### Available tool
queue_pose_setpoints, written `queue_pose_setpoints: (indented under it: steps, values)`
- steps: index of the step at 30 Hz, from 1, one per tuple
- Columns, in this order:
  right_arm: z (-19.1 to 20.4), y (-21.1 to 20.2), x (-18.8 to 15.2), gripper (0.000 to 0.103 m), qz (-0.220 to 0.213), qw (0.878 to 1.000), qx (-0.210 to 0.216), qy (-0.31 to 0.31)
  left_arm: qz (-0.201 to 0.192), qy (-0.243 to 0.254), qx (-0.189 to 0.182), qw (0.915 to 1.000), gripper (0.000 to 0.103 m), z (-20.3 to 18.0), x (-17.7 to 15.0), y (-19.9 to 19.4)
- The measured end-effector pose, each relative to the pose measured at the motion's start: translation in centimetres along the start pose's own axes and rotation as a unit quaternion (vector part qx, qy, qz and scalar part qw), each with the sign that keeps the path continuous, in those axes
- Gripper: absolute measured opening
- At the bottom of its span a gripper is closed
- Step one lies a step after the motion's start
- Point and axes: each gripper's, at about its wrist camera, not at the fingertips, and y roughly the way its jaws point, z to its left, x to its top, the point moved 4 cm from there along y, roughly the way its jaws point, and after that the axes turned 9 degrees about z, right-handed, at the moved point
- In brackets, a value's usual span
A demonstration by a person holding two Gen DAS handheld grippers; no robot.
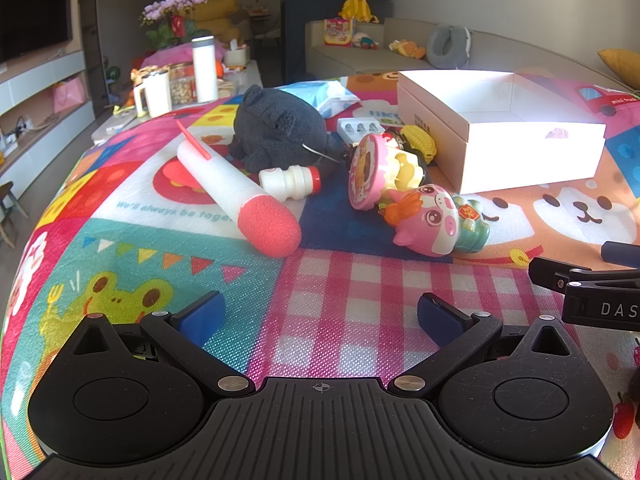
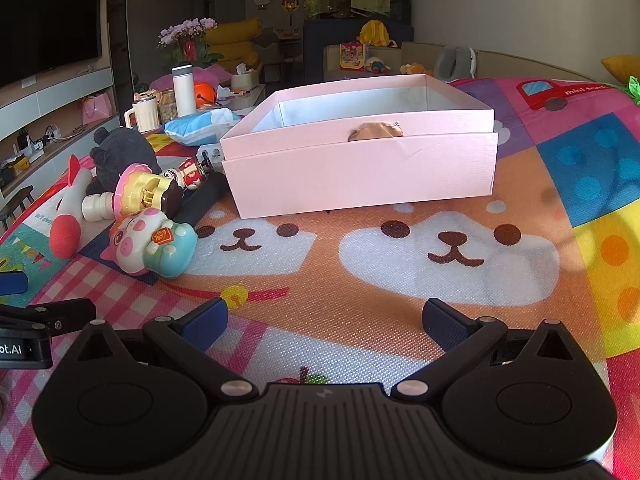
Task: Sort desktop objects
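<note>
Left tool (image 1: 320, 316): jaws stood wide apart, nothing between them, low over the pink-checked part of the patterned mat (image 1: 160, 264) covering the desk. Left-wrist view, counted ahead of it: one foam rocket (image 1: 236, 192), white with a red tip, lying on its side; one small white bottle (image 1: 290, 182) with a red cap, lying just beside the rocket; one dark plush toy (image 1: 280, 128) behind both; one round pink-rimmed toy (image 1: 380, 172) tipped on its side; one pink-faced cat figure (image 1: 436, 220) lying in front of it, touching it. One yellow item (image 1: 420, 142) sat behind, against the box; what it was could not be told. One open box (image 1: 504, 132) stood right of the pile, washed out by sunlight. One blue packet (image 1: 320, 94) lay behind the plush. Part of the right tool (image 1: 592, 284) entered at the right edge.

Right tool (image 2: 324, 320): jaws likewise wide apart and empty, above the mat (image 2: 400, 312) near two printed dog faces. Right-wrist view: the one box (image 2: 360, 168), pink here, sat straight ahead, lidless; its inside was only partly visible. The toys clustered left of it: cat figure (image 2: 152, 242), pink-rimmed toy (image 2: 146, 192), bottle (image 2: 96, 208), rocket (image 2: 68, 220), plush (image 2: 120, 156), plus one small red-and-white figure (image 2: 190, 174) near the box corner. Blue packet (image 2: 200, 124) behind. Left tool (image 2: 36, 328) at the left edge.
</note>
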Motion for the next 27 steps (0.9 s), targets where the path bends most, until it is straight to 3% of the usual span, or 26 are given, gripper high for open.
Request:
queue_pose_setpoints:
  steps: [27]
  values:
    - [-0.01, 0.15, 0.48, 0.103, 0.023, 1.000, -0.001, -0.009, 0.002, 0.001, 0.001, 1.0000, 0.103, -0.07, -0.07, 0.02]
